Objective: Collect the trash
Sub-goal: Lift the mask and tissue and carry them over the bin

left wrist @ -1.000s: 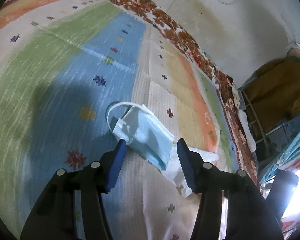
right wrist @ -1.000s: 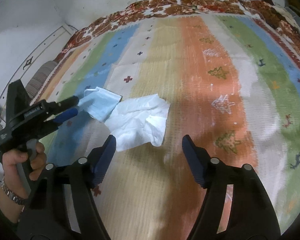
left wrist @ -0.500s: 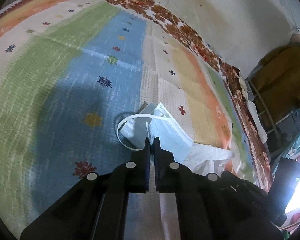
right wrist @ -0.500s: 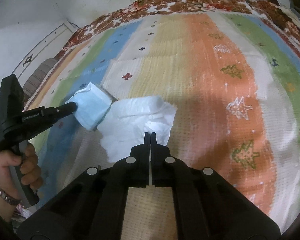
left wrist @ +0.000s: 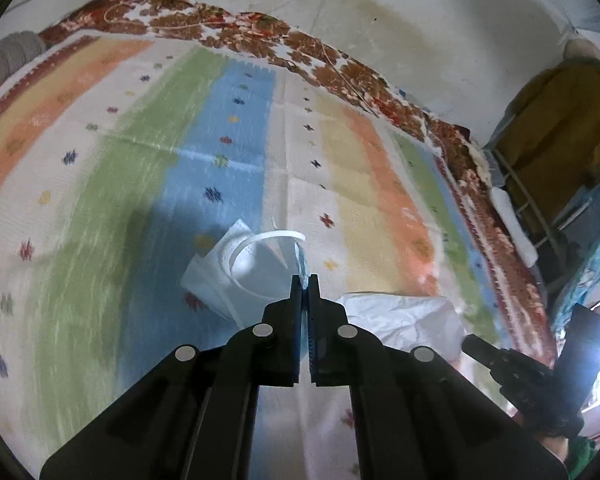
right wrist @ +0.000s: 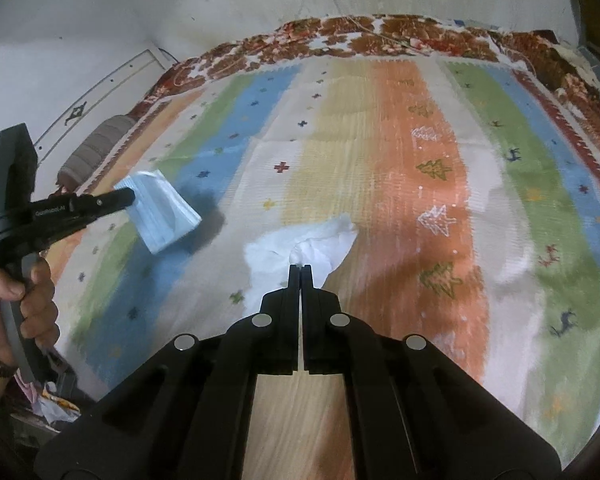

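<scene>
- Left gripper (left wrist: 305, 277) jaws pinching the face mask (left wrist: 236, 276), lifted clear above the striped rug (left wrist: 148, 184).
- Right gripper (right wrist: 301, 267) jaws clamped on the tissue (right wrist: 300, 244), just right of the mask, bunched up off rug.
- Grey roll (right wrist: 96, 152) at rug's far-left edge; clothes rack (left wrist: 556, 160) beyond its right edge. Nothing blocking.

Striped rug (left wrist: 228, 152), stained white wall (left wrist: 420, 40)

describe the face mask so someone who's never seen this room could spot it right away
Find the striped rug that fills the floor, then its blue stripe. Above it the left gripper pinches the face mask: pale blue, pleated, with a white ear loop, unlike the plain white crumpled tissue in the right gripper.
</scene>
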